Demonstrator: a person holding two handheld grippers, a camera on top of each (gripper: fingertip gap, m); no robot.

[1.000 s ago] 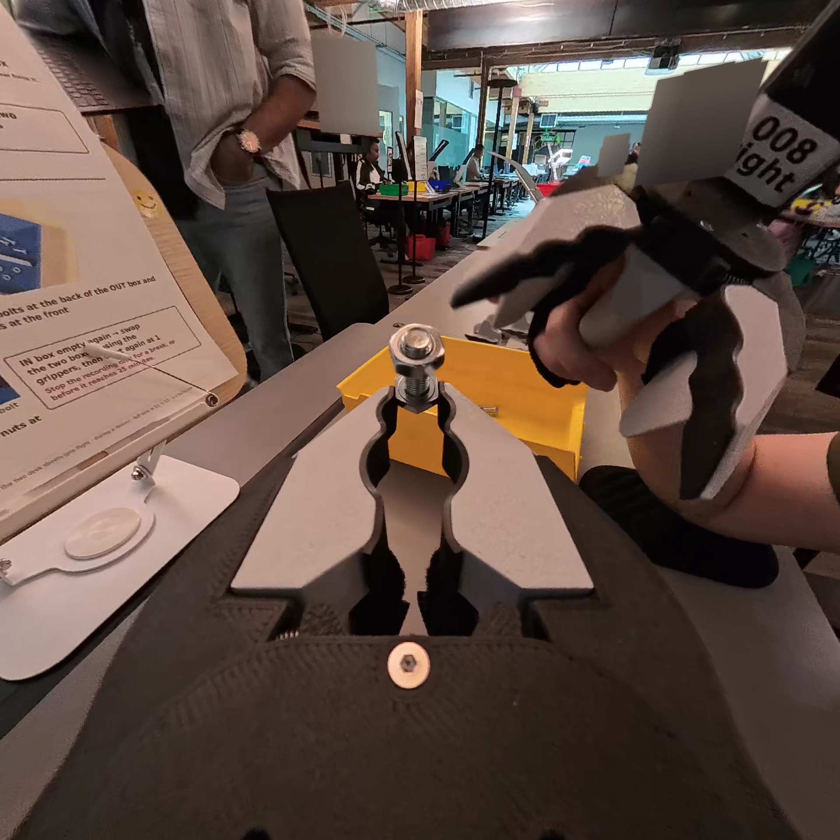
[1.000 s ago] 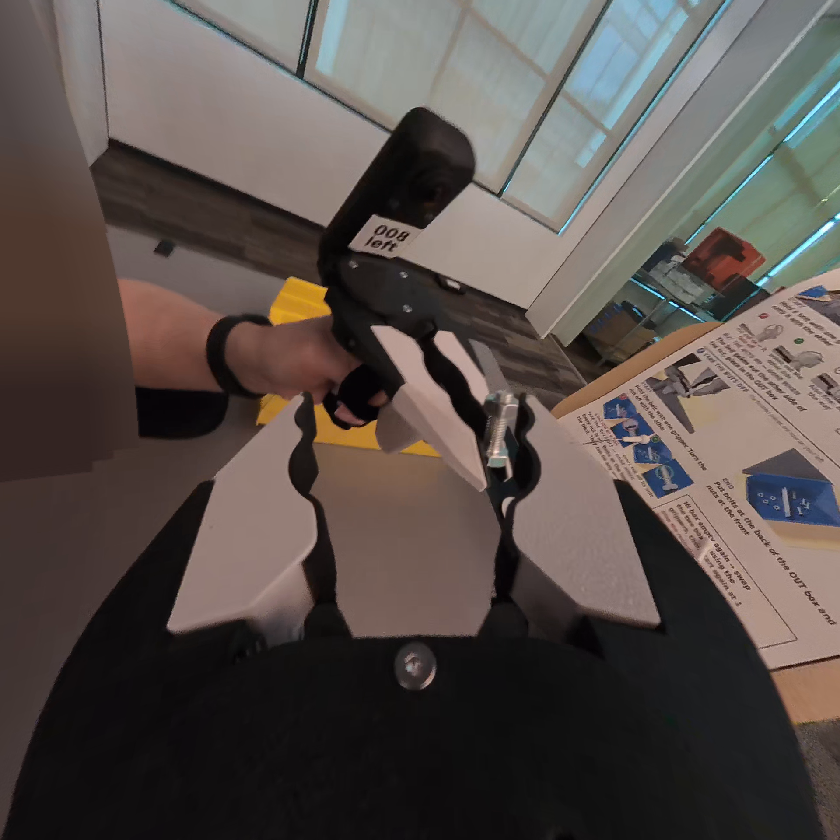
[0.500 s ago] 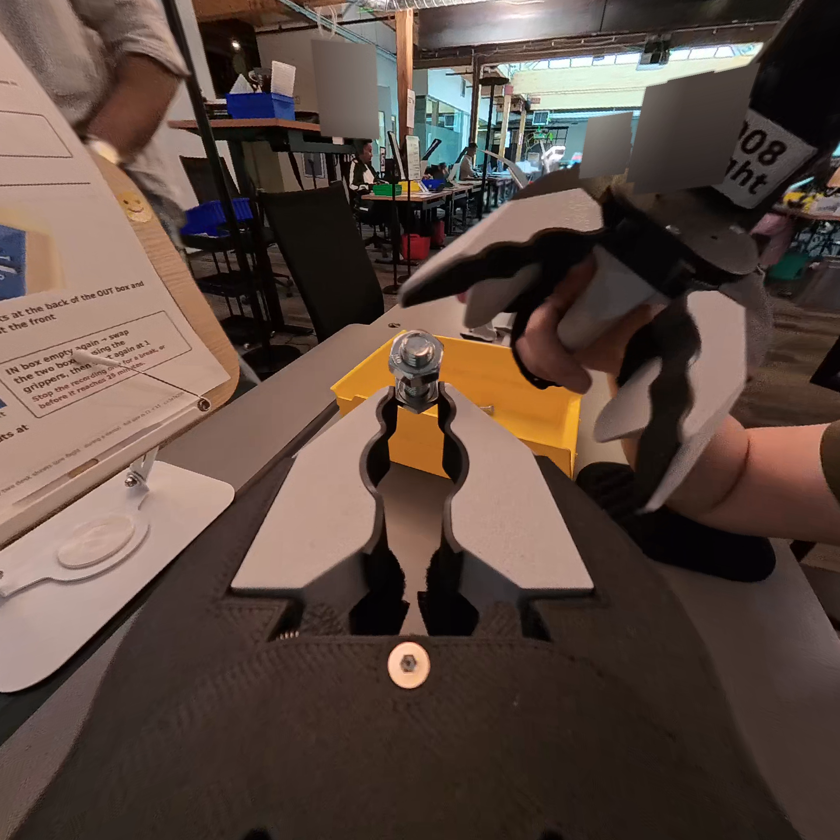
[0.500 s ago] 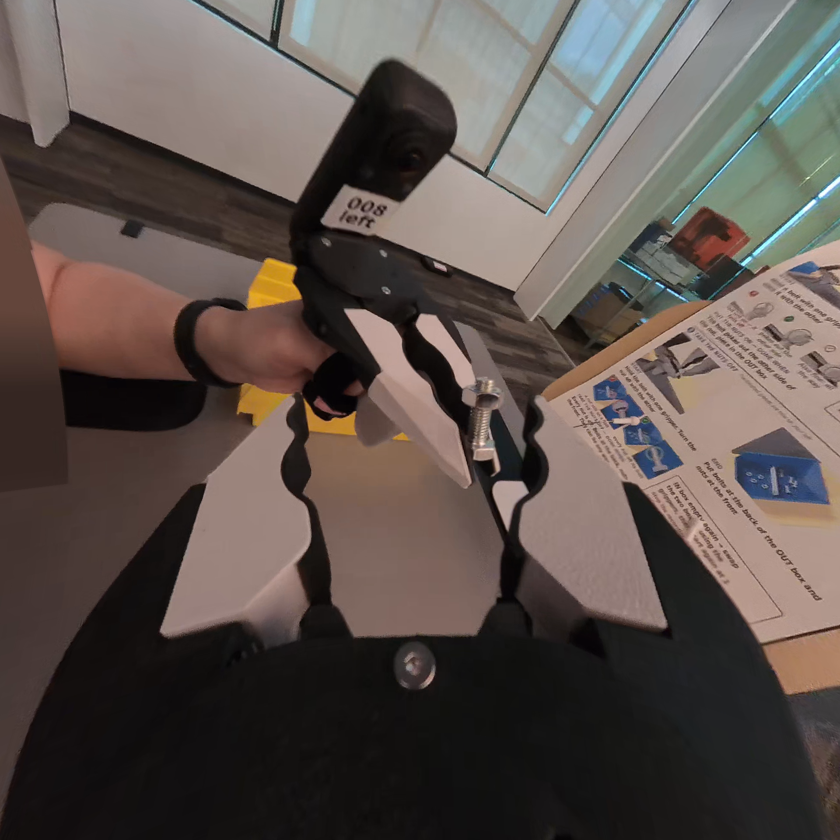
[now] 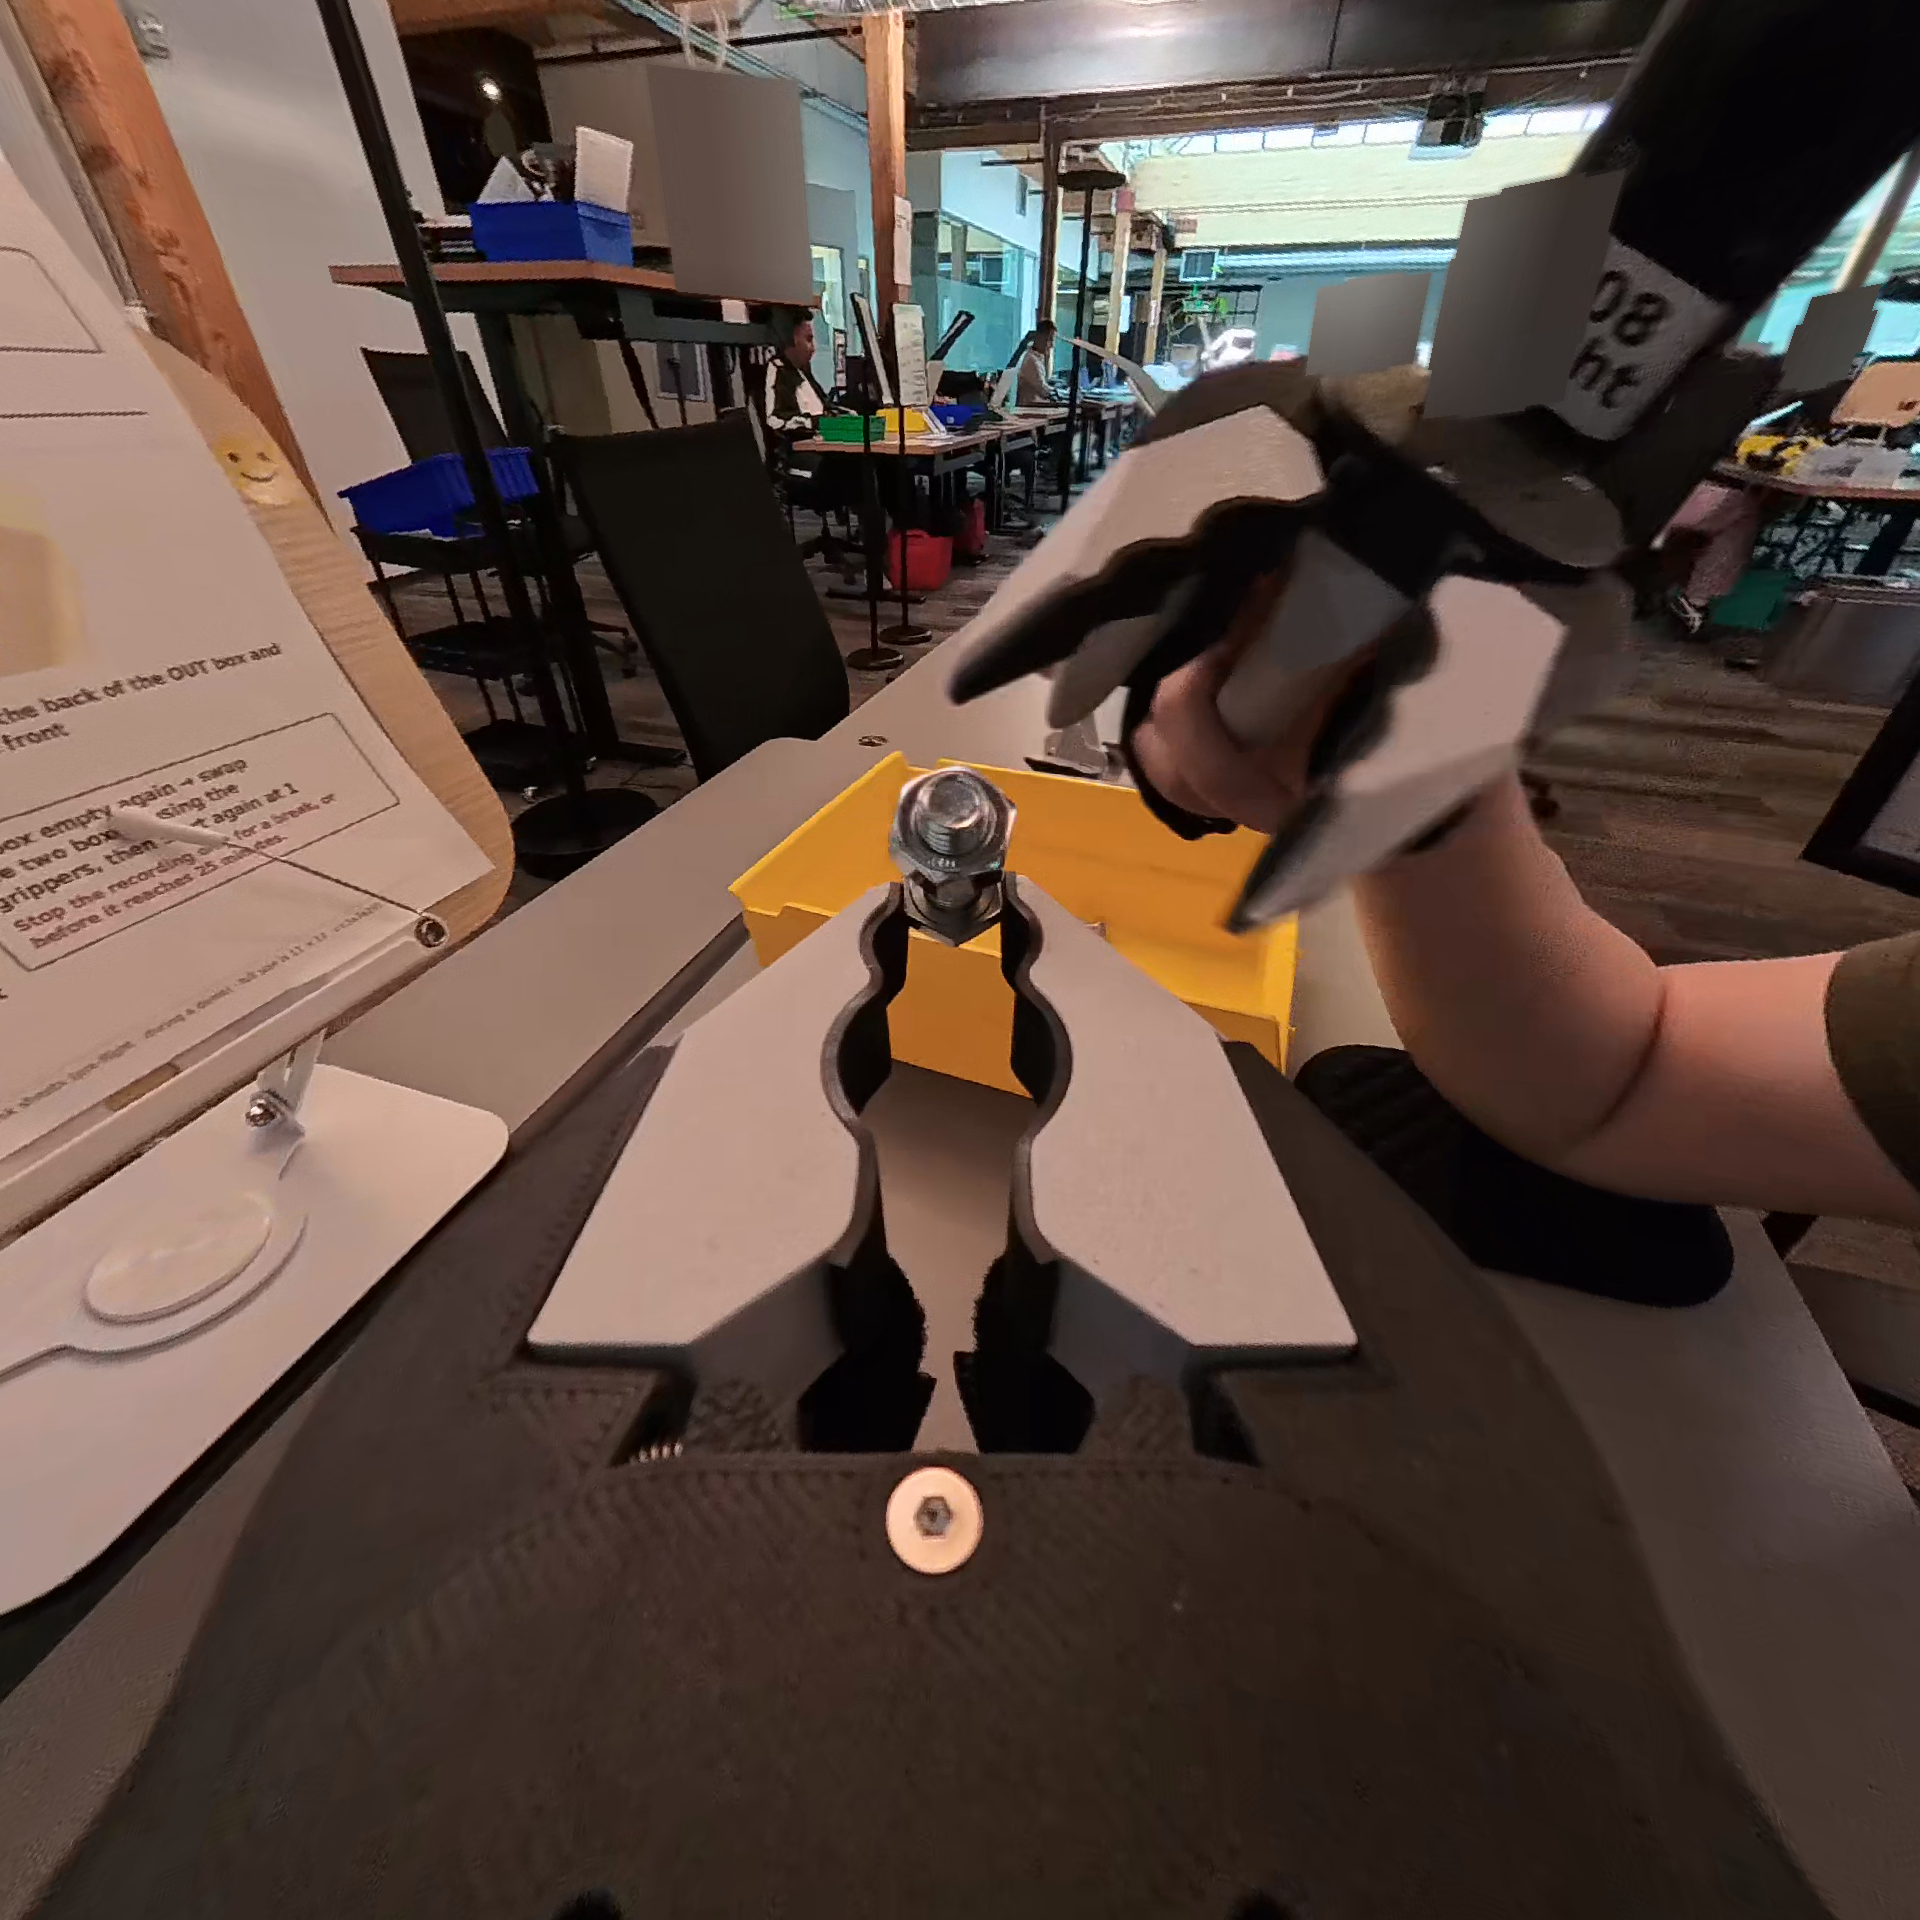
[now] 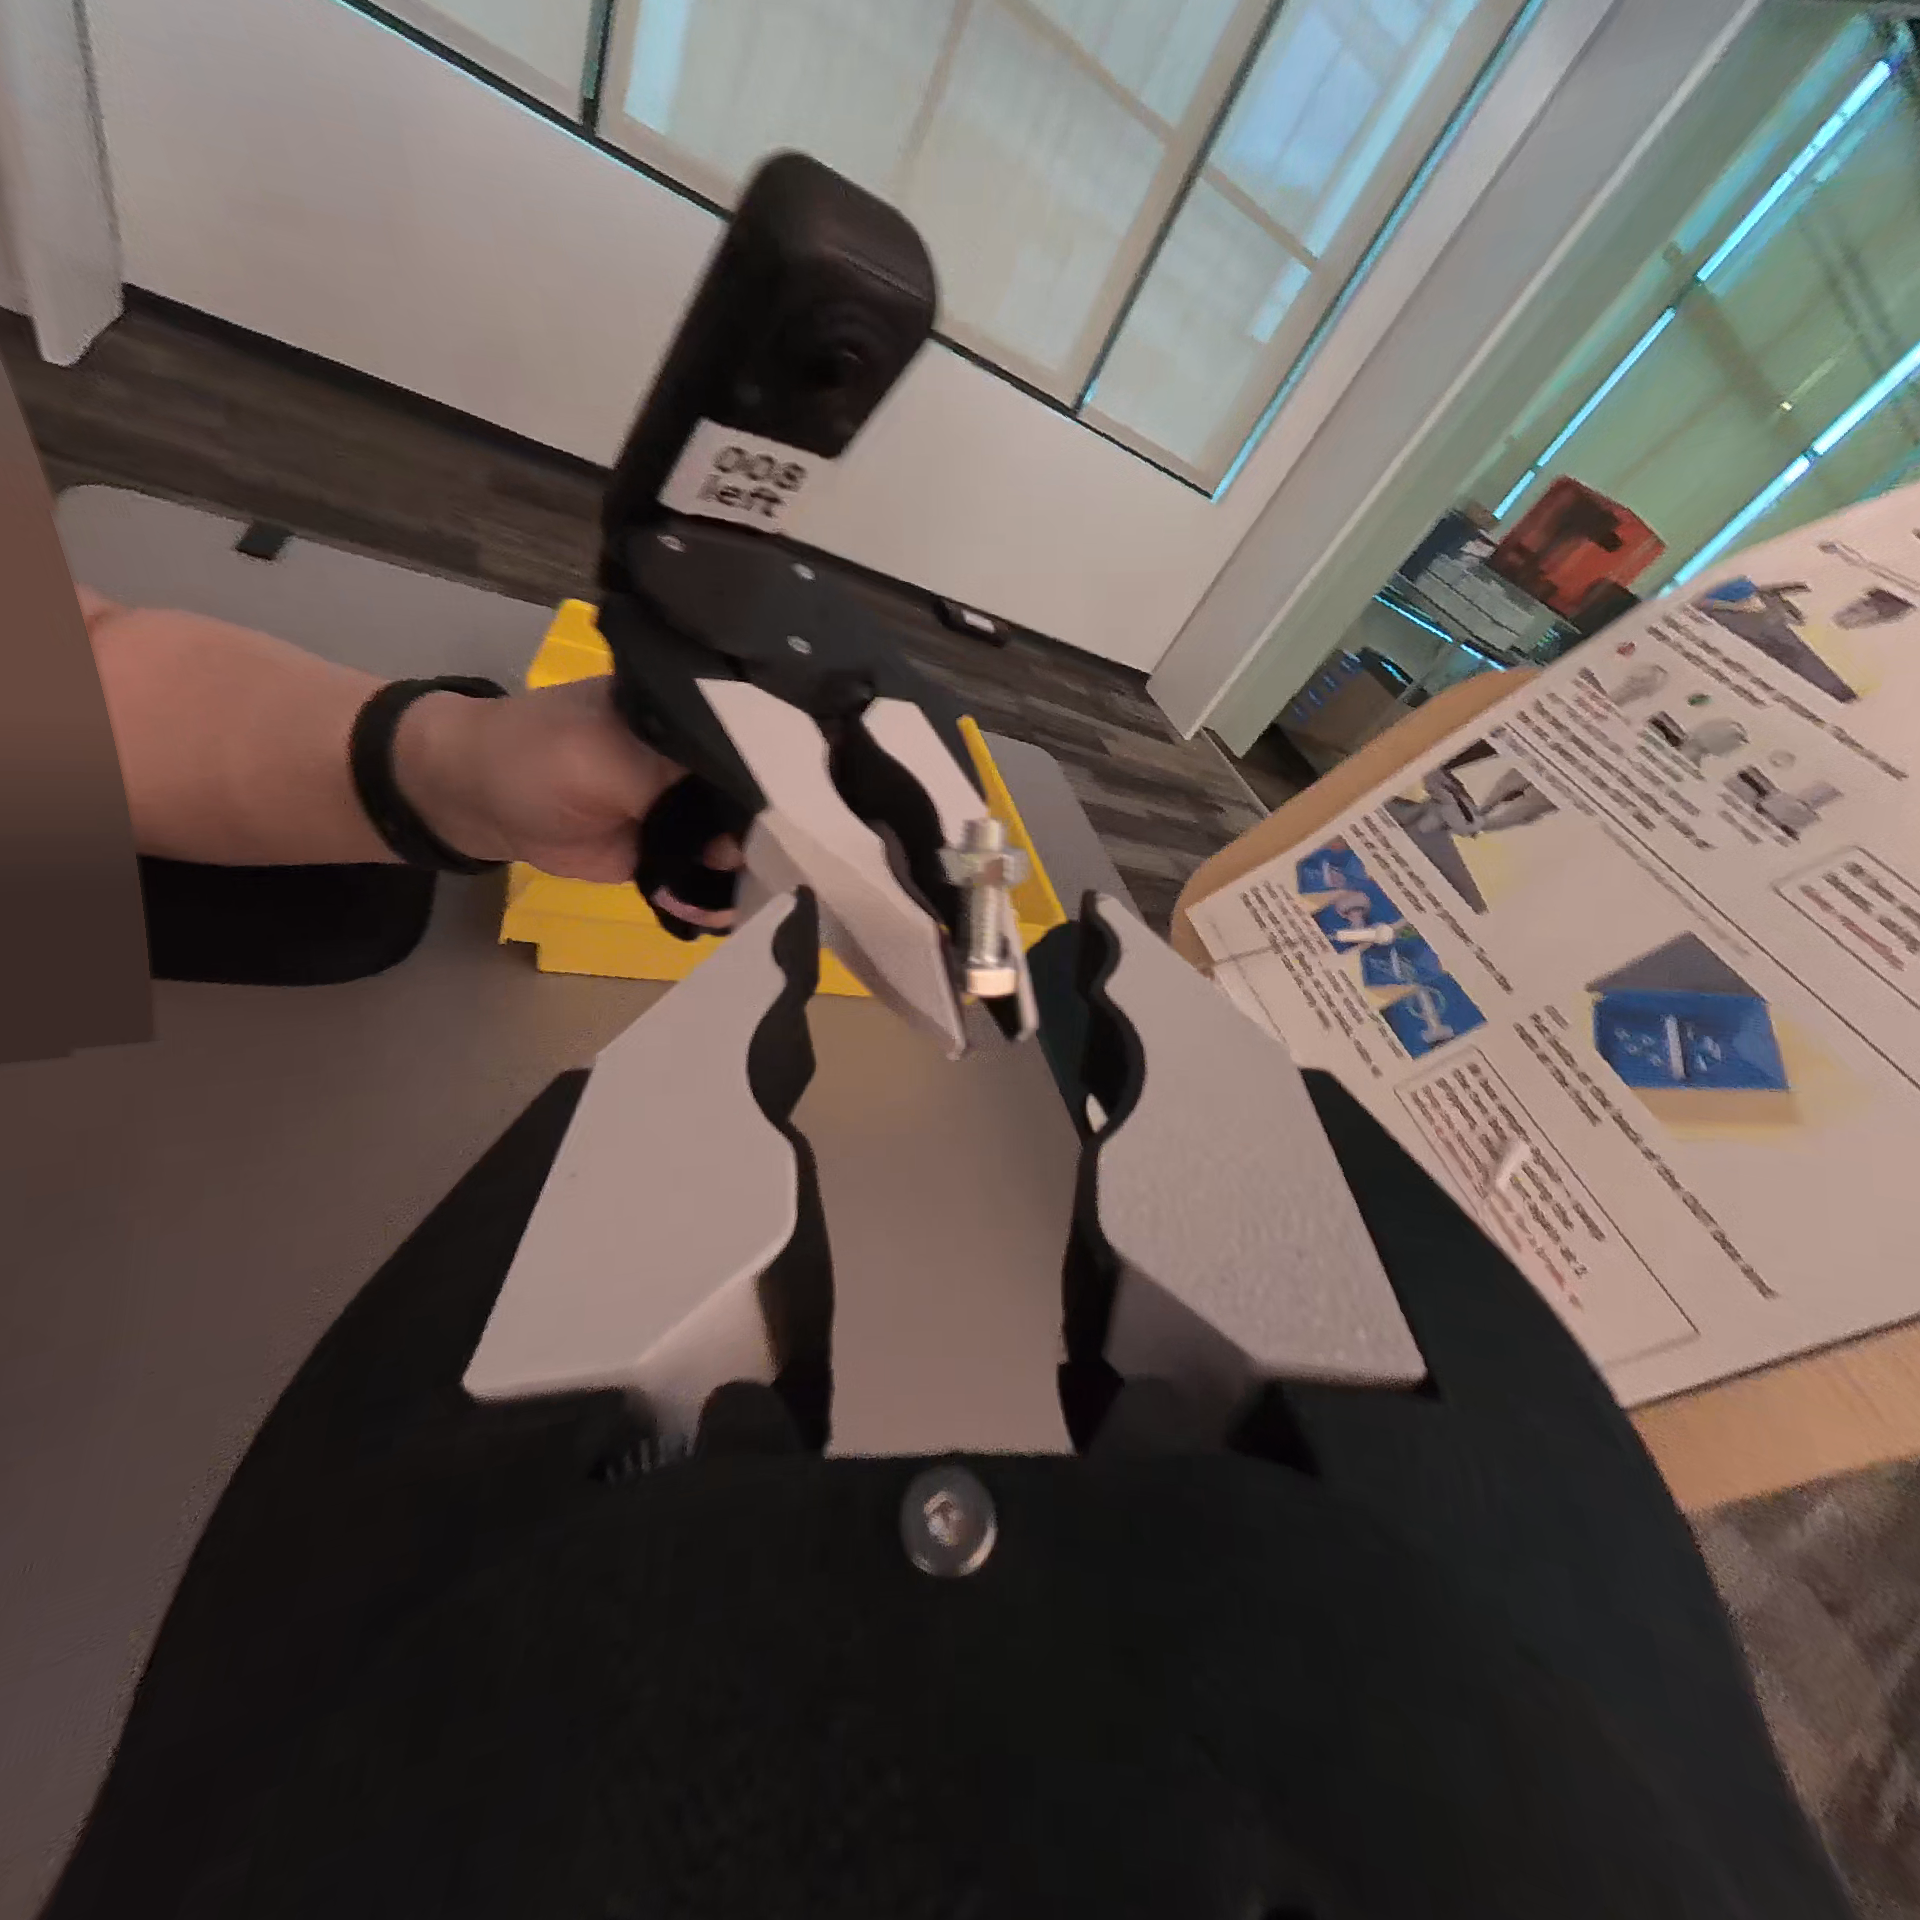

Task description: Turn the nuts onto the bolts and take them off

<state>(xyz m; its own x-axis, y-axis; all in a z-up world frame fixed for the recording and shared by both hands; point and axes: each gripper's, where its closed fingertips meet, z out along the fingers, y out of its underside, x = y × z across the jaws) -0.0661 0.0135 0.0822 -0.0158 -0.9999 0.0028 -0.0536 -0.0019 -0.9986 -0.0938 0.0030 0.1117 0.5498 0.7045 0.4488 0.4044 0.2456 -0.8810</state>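
While my left tongs (image 5: 951, 914) clamp the bolt (image 5: 948, 868) by its lower end above the yellow bin (image 5: 1143, 894), nut (image 6: 979, 837) near the top, my right tongs (image 6: 940, 961) gape empty, now drawn off the bolt they flanked a second ago (repositioning for another turn, I judge).

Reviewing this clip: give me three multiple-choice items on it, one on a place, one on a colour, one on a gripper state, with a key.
1. Where is the bolt?
A. Between the left gripper's fingertips
B. In the bin
C. On the table

2. What colour is the bin behind the left gripper?
A. Red
B. Yellow
C. Green

3. How is the right gripper?
A. Shut on the nut
B. Shut on nothing
C. Open

Key: 1 A, the fingertips clamp its lower end; 2 B, its walls are plainly yellow; 3 C, its fingers stand apart, holding nothing.
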